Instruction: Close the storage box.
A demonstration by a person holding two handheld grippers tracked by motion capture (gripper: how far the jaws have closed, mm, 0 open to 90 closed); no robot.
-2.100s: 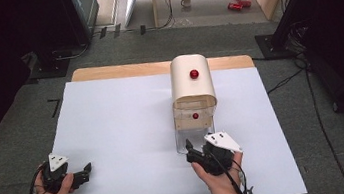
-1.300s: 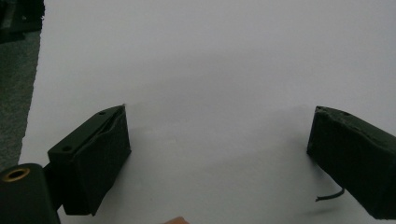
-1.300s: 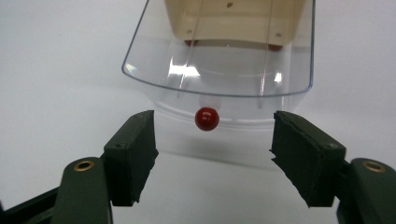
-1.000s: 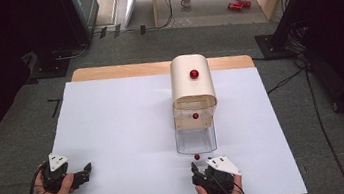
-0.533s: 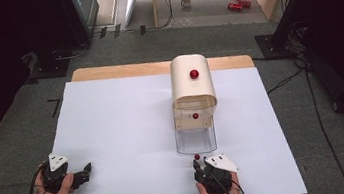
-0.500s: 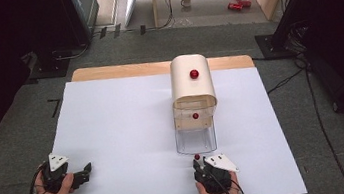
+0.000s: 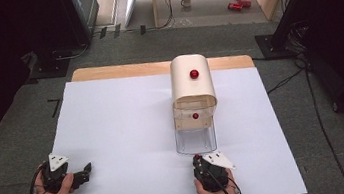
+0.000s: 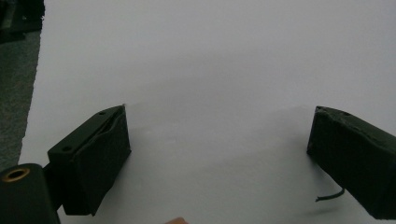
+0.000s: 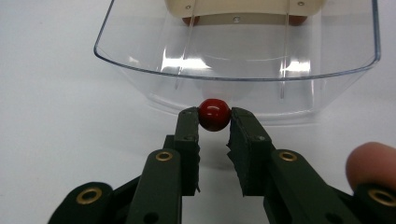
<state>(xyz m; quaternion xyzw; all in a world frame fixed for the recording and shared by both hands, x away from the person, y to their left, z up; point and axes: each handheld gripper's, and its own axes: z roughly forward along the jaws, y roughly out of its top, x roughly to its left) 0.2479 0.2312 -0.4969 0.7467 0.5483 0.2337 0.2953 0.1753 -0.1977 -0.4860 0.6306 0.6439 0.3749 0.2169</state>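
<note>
Right hand-held gripper [image 9: 214, 122] pinches red knob [image 9: 214, 114] of clear drawer [image 9: 233, 70].
Knob sits clamped between the jaw tips, drawer pulled out just ahead of them, cream wooden box [image 7: 192, 83] beyond. Left hand-held gripper [image 8: 219, 149] has jaws spread wide over bare white bench [image 8: 210, 70], well apart from the right one.

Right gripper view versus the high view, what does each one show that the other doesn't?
The right gripper view alone shows the right gripper with its black jaws pressed on either side of the small red round knob of the clear plastic drawer.

The high view alone shows the rounded cream wooden box, the left gripper resting apart on the white table, and the grey floor.

Both show the right gripper, red knob, drawer and table.
</note>
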